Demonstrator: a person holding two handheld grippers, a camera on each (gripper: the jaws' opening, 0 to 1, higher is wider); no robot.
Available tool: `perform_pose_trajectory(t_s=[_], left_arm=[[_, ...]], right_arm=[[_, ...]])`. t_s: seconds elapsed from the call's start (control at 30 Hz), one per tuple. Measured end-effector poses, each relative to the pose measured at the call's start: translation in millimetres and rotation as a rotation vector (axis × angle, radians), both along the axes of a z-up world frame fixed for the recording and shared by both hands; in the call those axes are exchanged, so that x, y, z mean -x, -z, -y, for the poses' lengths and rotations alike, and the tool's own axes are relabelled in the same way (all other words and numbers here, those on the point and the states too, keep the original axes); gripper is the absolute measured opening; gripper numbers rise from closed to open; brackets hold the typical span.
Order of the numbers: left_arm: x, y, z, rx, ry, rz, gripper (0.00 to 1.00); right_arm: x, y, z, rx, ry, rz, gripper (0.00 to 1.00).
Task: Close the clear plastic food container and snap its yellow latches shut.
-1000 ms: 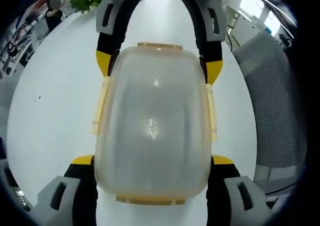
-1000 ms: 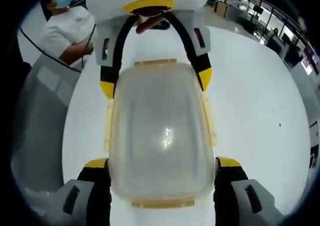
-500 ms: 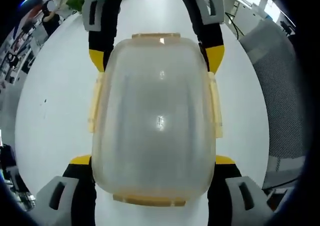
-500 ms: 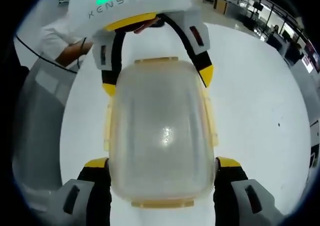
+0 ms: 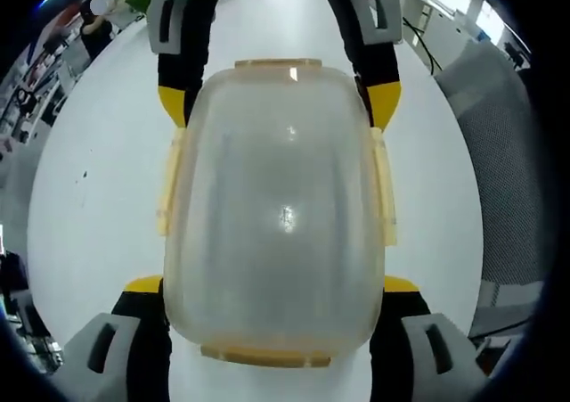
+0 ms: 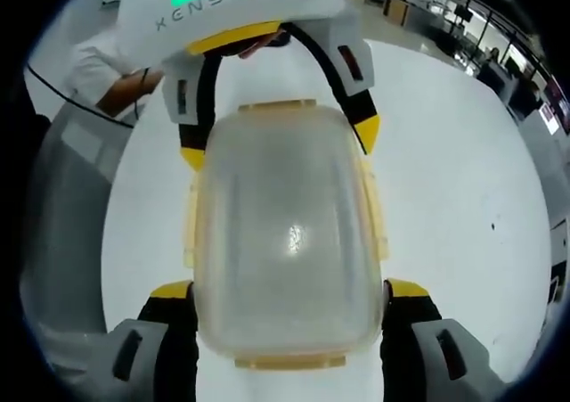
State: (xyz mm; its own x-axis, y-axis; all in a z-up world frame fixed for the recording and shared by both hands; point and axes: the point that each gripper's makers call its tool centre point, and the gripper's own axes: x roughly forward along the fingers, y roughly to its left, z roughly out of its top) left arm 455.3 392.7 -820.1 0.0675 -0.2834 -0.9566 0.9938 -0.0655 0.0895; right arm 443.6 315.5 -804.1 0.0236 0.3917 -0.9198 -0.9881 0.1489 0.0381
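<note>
both grippers straddle the clear container (image 5: 274, 210) from opposite ends on the white table (image 5: 89, 197), left gripper (image 5: 272, 313) and right gripper (image 6: 289, 317) spread wide around it, gripping nothing. lid looks seated; yellow latches (image 6: 370, 215) probably remain unsnapped.

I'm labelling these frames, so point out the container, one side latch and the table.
container (image 5: 280, 215), left gripper view, middle of the lid.
latch (image 6: 375, 215), right gripper view, the yellow strip's middle.
table (image 5: 98, 197), left gripper view, bare white top.
</note>
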Motion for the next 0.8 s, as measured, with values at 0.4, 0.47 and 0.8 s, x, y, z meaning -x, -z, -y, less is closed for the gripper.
perform_pose_trajectory(t_s=[0.4, 0.47, 0.8], left_arm=[[1.6, -4.8, 1, -0.008, 0.031, 0.0, 0.95], [3.1, -8.9, 6, 0.013, 0.021, -0.01, 0.99], [-2.2, -19.8, 13, 0.021, 0.03, 0.014, 0.99]], right_arm=[[2, -1.1, -4, 0.003, -0.049, 0.014, 0.87], [1, -1.9, -5, -0.004, -0.058, 0.015, 0.87], [0, -11.9, -5, -0.034, -0.037, 0.029, 0.92]])
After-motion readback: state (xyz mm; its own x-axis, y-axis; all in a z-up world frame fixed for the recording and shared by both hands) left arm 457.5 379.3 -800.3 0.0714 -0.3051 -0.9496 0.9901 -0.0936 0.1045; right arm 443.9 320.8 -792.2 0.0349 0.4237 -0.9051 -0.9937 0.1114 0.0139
